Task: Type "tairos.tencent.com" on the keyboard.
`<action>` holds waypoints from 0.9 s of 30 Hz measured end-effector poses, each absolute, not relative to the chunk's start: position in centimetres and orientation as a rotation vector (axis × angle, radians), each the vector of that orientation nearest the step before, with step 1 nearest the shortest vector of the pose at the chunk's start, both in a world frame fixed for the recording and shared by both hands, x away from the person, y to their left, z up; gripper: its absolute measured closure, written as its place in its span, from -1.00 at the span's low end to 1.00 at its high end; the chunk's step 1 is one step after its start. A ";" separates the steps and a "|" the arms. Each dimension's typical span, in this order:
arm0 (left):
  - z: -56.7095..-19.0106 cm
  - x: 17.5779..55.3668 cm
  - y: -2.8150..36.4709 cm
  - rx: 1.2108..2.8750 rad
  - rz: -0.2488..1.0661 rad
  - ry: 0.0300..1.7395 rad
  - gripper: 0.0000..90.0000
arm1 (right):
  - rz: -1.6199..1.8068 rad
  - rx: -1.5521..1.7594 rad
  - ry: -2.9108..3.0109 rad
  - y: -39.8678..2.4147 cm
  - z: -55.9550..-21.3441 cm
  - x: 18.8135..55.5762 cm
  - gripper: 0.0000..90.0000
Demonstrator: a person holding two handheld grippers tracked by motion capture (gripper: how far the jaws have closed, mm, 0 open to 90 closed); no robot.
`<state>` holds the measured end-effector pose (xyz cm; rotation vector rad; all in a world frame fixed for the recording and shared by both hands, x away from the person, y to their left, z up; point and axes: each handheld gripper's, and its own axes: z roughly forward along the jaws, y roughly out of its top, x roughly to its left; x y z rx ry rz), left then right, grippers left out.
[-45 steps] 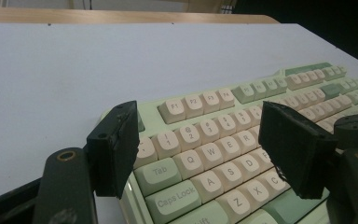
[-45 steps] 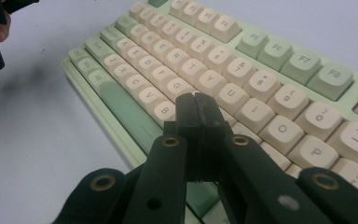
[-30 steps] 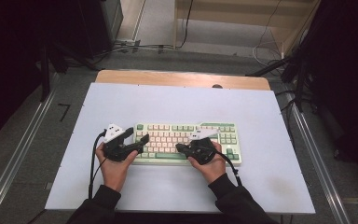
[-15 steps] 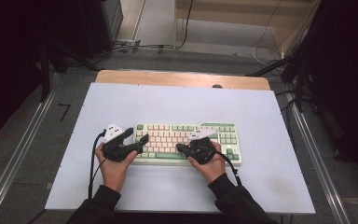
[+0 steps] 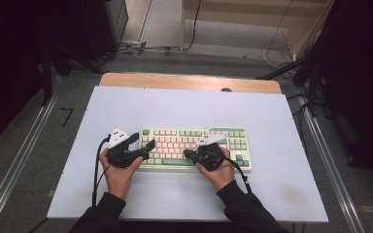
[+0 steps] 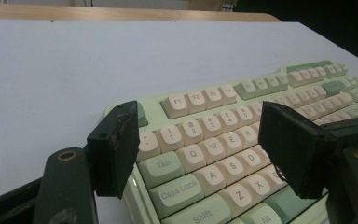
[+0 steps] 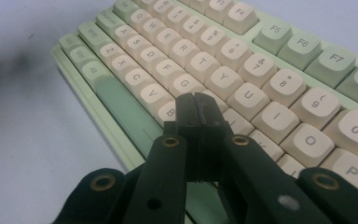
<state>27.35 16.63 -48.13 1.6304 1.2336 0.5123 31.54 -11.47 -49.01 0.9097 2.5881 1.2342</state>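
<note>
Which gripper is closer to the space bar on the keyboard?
The right gripper. Its shut jaws sit just above the space bar, by the B key. The left gripper is open at the keyboard's left end, around Tab and Caps Lock.

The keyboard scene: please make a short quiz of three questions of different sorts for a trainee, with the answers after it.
1. True or false: the right claw has its jaws pressed together.
2. Multiple choice: where do the open jaws of the left claw stand? A) at the left end of the keyboard, B) at its right end, C) off the table.
3. Short answer: over which row of keys does the tip of the right claw sit in the right gripper view?

Key:
1. True: the two black jaws meet, with nothing between them.
2. A: they stand apart on either side of the Tab and Q keys.
3. The bottom letter row, near B, just above the long green space bar.
</note>
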 end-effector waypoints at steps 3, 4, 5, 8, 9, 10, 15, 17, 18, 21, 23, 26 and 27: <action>-48.1 27.4 16.6 1.630 0.511 1.232 -0.35 | 1.233 0.912 2.588 -11.5 -49.0 31.5 0.95; -48.1 27.4 16.6 1.629 0.511 1.232 -0.35 | 1.232 0.911 2.589 -11.5 -49.0 31.5 0.95; -48.1 27.4 16.6 1.629 0.511 1.232 -0.35 | 1.232 0.913 2.588 -11.4 -49.0 31.5 0.95; -48.1 27.4 16.5 1.630 0.508 1.230 -0.35 | 1.229 0.909 2.589 -11.4 -49.1 31.5 0.95; -48.1 27.4 16.5 1.632 0.508 1.229 -0.35 | 1.220 0.904 2.592 -11.3 -49.2 31.5 0.95; -48.1 27.4 16.5 1.632 0.506 1.228 -0.35 | 1.215 0.895 2.591 -11.3 -49.3 31.4 0.95; -48.1 27.4 16.3 1.632 0.502 1.216 -0.34 | 1.252 0.899 2.569 -11.6 -48.7 31.1 0.95; -48.0 27.5 16.2 1.636 0.500 1.214 -0.34 | 1.280 0.896 2.545 -11.9 -48.2 31.0 0.95; -48.0 27.5 16.1 1.638 0.498 1.213 -0.34 | 1.292 0.900 2.534 -12.1 -48.0 31.0 0.95; -48.0 27.6 16.0 1.639 0.494 1.208 -0.34 | 1.337 0.932 2.514 -13.0 -47.6 31.1 0.74; -48.0 27.6 15.9 1.642 0.492 1.201 -0.31 | 1.366 0.971 2.493 -13.4 -47.6 31.2 0.45; -48.0 27.6 15.7 1.659 0.474 1.175 -0.14 | 1.375 1.011 2.455 -14.0 -47.6 31.4 0.10; -48.0 27.6 15.6 1.671 0.464 1.160 0.00 | 1.379 1.025 2.440 -14.1 -47.6 31.4 0.00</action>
